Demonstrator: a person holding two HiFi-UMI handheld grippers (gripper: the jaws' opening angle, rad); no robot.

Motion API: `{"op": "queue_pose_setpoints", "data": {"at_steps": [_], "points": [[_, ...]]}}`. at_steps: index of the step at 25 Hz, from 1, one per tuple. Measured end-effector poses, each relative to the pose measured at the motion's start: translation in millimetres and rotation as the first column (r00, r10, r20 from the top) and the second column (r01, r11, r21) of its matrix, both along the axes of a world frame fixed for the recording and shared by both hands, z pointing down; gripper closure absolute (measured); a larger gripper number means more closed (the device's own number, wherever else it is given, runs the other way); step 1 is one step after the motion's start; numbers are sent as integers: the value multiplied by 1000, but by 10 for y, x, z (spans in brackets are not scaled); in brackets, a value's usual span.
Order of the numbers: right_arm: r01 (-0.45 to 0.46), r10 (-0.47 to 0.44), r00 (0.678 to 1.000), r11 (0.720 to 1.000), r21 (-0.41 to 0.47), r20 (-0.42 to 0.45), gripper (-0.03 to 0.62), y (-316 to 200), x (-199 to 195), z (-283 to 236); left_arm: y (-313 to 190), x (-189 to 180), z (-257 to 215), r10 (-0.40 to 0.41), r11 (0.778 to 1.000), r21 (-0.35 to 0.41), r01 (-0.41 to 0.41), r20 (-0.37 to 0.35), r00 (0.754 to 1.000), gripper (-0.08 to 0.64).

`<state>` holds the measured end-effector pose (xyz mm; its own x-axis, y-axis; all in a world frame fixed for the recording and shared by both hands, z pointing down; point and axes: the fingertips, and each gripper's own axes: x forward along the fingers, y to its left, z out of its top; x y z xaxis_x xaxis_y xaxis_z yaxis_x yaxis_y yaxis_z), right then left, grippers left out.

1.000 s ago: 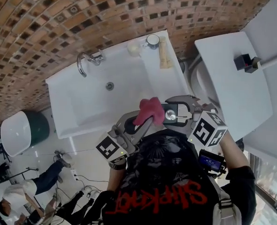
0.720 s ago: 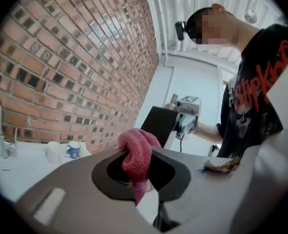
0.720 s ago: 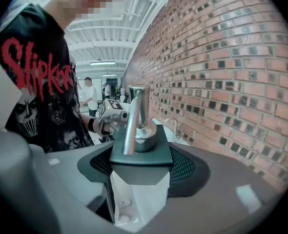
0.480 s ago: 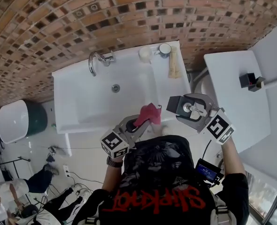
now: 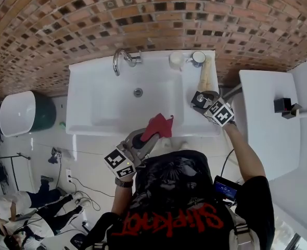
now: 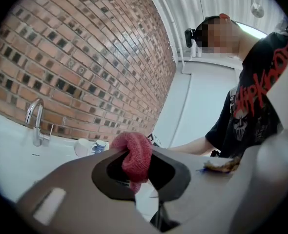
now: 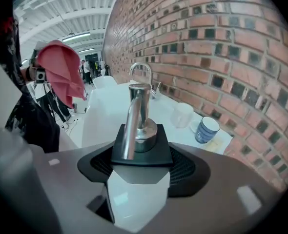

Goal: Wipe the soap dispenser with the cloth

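Cloth [image 5: 157,126] left of dispenser [image 7: 139,133] (mug [image 5: 198,58] behind)

**A:** Bright and even. Strip lights [image 7: 75,35] glow overhead, and the white sink [image 5: 101,105] almost blows out in the head view.

**B:** Shadows are soft. Highlights streak the chrome spout of the soap dispenser [image 7: 136,126].

**A:** Both gripper views bow hard at the edges, with black corners.

**B:** The brick wall [image 5: 195,14] curves too. The cloth [image 6: 134,152] is sharp enough to show its knit.
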<state>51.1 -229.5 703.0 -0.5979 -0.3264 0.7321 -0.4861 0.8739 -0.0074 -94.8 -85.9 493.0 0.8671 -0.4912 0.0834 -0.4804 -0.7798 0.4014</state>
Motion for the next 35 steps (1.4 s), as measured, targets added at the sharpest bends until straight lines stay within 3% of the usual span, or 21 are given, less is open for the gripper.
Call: {"op": "queue_pose_setpoints", "data": {"at_steps": [7, 12, 13, 14, 18, 21, 23, 24, 25, 28, 32, 35], "points": [[-58, 57, 997, 998, -22, -58, 288, -365, 26, 532, 123, -186, 11, -88, 996, -10, 88, -28, 996, 518], [-128, 127, 992, 991, -46, -9, 279, -399, 97, 517, 116, -293, -44, -124, 992, 7, 124, -69, 990, 518], [-140, 140, 990, 988, -57, -7, 243, -385, 116, 497, 97, -295, -34, -126, 992, 6, 127, -60, 990, 518], [-149, 149, 989, 987, -68, -7, 208, -360, 141, 466, 76, -288, -27, -126, 992, 6, 126, -52, 991, 518], [-177, 179, 984, 980, -90, 17, 190, -173, 314, 244, -6, -209, -49, -78, 997, 15, 79, -54, 995, 518], [-210, 212, 977, 977, -38, 37, 192, -42, 505, -35, -88, -118, -68, -30, 999, 26, 32, -62, 998, 518], [-243, 241, 967, 970, 16, 87, 242, 46, 683, -361, -137, 20, -72, 10, 999, 36, -8, -60, 998, 518], [-251, 245, 961, 967, 38, 127, 372, 102, 754, -554, -161, 112, -81, 40, 998, 42, -38, -60, 997, 518], [-251, 238, 956, 966, 57, 169, 456, 162, 803, -754, -188, 218, -97, 78, 996, 49, -75, -63, 995, 518], [-241, 201, 940, 963, 119, 274, 589, 416, 871, -1379, -207, 599, -159, 214, 975, 81, -209, -58, 975, 518], [-296, 201, 909, 928, 227, 365, 591, 742, 912, -2117, -170, 1012, -345, 343, 934, 128, -333, -63, 937, 518], [-343, 214, 878, 905, 252, 428, 591, 924, 944, -2477, -116, 1236, -497, 394, 912, 157, -378, -79, 916, 518]]}}
